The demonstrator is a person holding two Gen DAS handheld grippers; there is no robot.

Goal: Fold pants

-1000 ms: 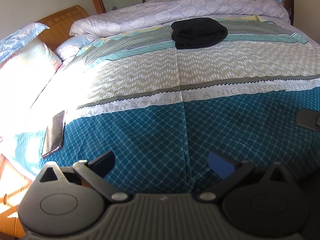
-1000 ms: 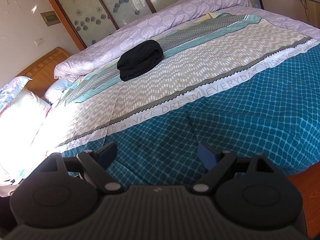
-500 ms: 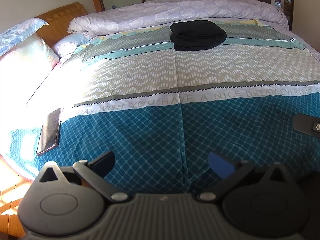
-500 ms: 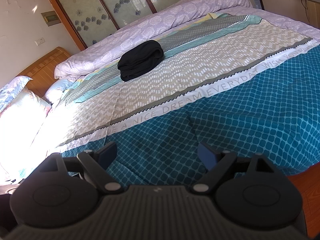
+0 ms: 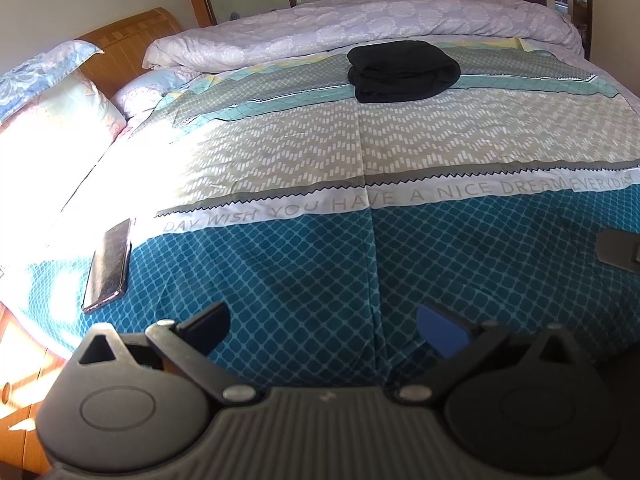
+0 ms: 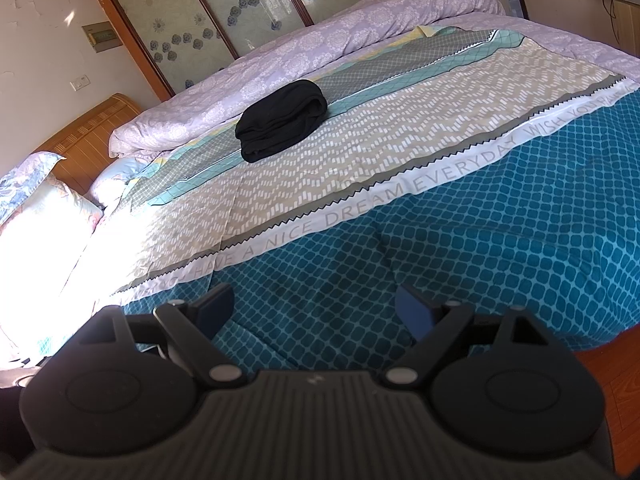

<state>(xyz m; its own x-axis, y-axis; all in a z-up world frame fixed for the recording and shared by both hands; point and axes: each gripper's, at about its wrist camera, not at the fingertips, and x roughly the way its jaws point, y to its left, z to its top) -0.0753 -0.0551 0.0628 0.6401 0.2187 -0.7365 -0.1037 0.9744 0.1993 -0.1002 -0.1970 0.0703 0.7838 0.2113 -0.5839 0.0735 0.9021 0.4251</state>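
Room: bedroom with a bed (image 5: 304, 280) in strong sun from the left, pale walls, wood floor at the lower right of the right view.
Pants: black pants (image 5: 402, 70) lie folded in a thick bundle on the far half of the bed, on the grey and teal stripes, just in front of the rolled duvet; well apart from both grippers.
Writing: a white band (image 6: 360, 206) across the bedcover reads "WISH YOU HAVE A NICE DREAM EVERYDAY" in grey capitals, repeating toward both edges.
Bedcover: teal lattice print nearest the cameras, then the white band with a zigzag edge, then beige chevrons, then grey and teal stripes.
Duvet: lilac floral duvet (image 5: 360, 24) rolled along the far side of the bed.
Phone: dark phone (image 5: 108, 266) lies flat near the left edge of the bed, partly in the sun patch.
Pillows: floral pillows (image 5: 52, 92) at the left, against a wooden headboard (image 5: 128, 46).
Doors: wood-framed frosted panels (image 6: 224, 12) with blue flower decals behind the bed.
Wall: a switch plate and a small box (image 6: 100, 36) left of the panels.
Left hand-held gripper (image 5: 322, 326): jaws spread wide, holding nothing, above the teal near edge.
Right hand-held gripper (image 6: 316, 310): jaws spread wide, holding nothing, over the teal area; one tip shows at the right edge of the left view.
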